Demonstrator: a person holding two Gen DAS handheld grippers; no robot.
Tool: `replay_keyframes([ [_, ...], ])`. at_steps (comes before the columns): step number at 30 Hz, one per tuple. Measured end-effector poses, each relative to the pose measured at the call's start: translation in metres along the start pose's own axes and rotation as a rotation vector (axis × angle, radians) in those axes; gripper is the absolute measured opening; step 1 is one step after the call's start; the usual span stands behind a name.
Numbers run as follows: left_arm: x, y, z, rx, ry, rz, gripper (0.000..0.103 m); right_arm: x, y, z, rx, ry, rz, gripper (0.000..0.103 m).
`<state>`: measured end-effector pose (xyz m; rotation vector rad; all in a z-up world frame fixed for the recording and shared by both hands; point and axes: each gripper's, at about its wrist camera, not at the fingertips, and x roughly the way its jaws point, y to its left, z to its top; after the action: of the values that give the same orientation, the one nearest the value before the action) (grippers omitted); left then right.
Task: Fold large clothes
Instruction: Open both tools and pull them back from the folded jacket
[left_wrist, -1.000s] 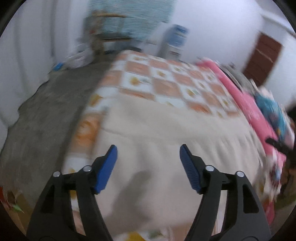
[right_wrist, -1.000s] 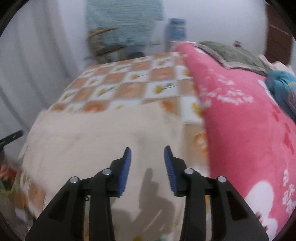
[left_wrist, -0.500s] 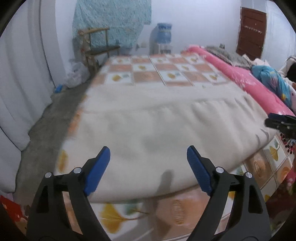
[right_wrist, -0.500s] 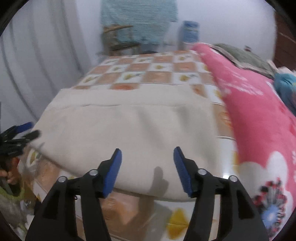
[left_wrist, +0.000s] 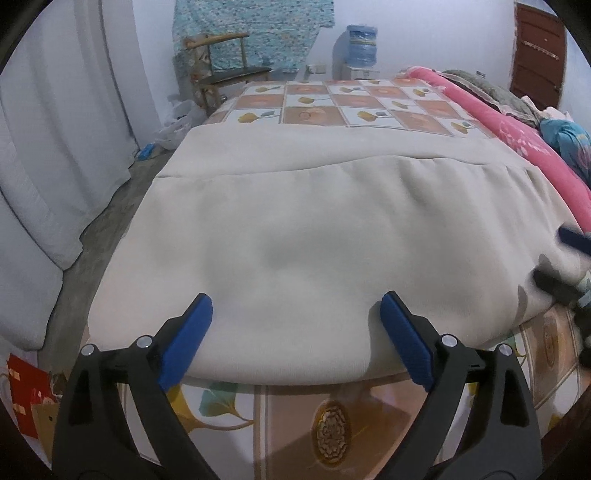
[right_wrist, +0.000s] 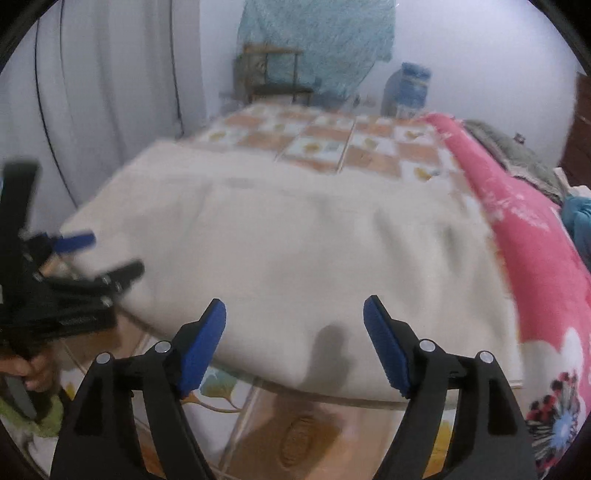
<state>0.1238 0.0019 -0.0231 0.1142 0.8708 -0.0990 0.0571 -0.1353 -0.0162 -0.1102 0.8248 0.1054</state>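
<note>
Between the blue fingers (left_wrist: 404, 341) of the left gripper (left_wrist: 295, 336) nothing is held: the jaws stand wide apart and have just been opening, and they hang over the near edge of the cream garment (left_wrist: 314, 240). Just below and behind those fingers the checked bedsheet (left_wrist: 332, 421) shows, with its leaf and medallion print. Ahead of the fingers the garment lies spread flat across the bed, a folded layer ending in a seam line farther on. Off to the right of the fingers, at the garment's right edge, the right gripper (left_wrist: 565, 258) appears blurred.

Seen from the right wrist, the right gripper (right_wrist: 294, 332) also stands well open with nothing between its fingers (right_wrist: 201, 347), its jaws having just been opening too. It hovers above the same near hem of the garment (right_wrist: 295, 251). Left of these fingers the left gripper (right_wrist: 92, 254) shows, blurred, with a hand (right_wrist: 22, 373) under it. Right of the fingers a pink blanket (right_wrist: 535, 258) runs along the bed, just beside the garment's edge.

Beyond the garment more checked sheet lies bare. Farther still stand a wooden chair (left_wrist: 221, 62), a teal patterned cloth (left_wrist: 255, 29) on the wall and a blue water bottle (left_wrist: 362, 40). White curtains (left_wrist: 55, 147) hang far left of the fingers, a brown door (left_wrist: 535, 51) far right.
</note>
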Motion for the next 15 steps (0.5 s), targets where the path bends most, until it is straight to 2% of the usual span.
replay_keyframes([
  [1, 0.001, -0.002, 0.0, 0.0, 0.0, 0.005, 0.09, 0.013, 0.002, -0.005, -0.004, 0.04, -0.007, 0.077],
  [7, 0.002, -0.001, 0.001, 0.0, 0.003, 0.007, 0.091, -0.005, -0.01, -0.003, 0.03, 0.011, 0.006, 0.077],
  [12, 0.002, -0.001, 0.001, -0.001, 0.001, 0.005, 0.092, -0.029, -0.044, -0.007, 0.087, -0.024, -0.084, 0.079],
  [15, 0.002, 0.0, 0.001, -0.003, 0.0, 0.005, 0.092, -0.018, -0.064, -0.018, 0.115, 0.032, -0.128, 0.088],
])
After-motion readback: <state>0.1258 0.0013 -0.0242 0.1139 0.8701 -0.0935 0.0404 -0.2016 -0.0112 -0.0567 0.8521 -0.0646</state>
